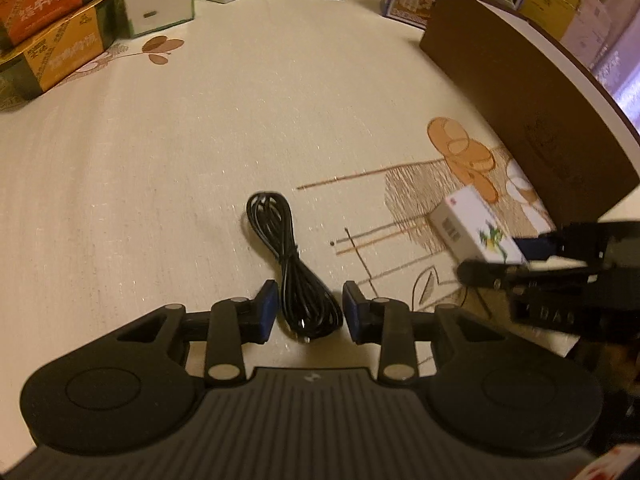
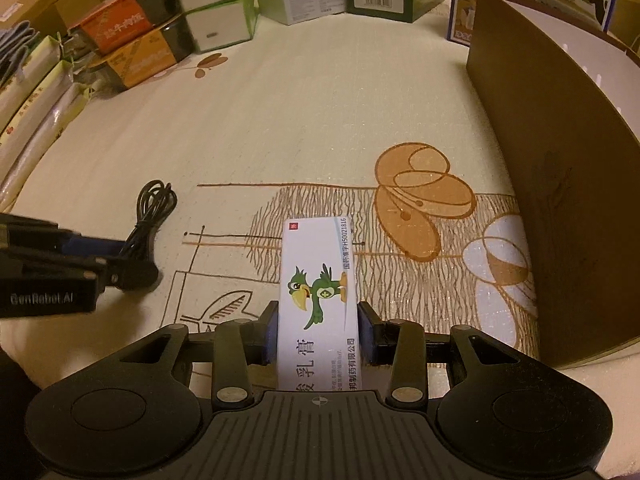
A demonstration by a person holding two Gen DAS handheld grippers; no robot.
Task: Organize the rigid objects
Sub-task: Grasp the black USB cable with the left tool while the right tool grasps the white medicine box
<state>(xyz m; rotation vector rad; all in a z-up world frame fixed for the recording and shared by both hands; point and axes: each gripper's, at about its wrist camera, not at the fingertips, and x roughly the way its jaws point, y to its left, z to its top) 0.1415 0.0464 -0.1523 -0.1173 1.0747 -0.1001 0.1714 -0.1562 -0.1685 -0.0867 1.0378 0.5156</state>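
We count one coiled black cable (image 1: 298,268) and one white medicine box (image 2: 320,300) printed with a green parrot — the two loose things on the cream tablecloth (image 1: 160,200). In the left wrist view the cable lies at lower centre between the blue pads of the left gripper (image 1: 308,312); a gap shows on either side, so the jaws stand open around it without pressing. In the right wrist view the box sits at lower centre between the pads of the right gripper (image 2: 318,330); the left pad meets its side, while a thin gap shows at the right pad, so we read the jaws as loosened around it.

At the upper left of that view two flat food boxes (image 2: 132,46) are stacked, orange over yellow, with two white-and-green boxes (image 2: 216,12) stacked beside them. One tall brown box (image 2: 560,180) walls off the right edge of both views. Between these, the middle of the cloth is wide and bare. The two grippers stand near each other, apart.
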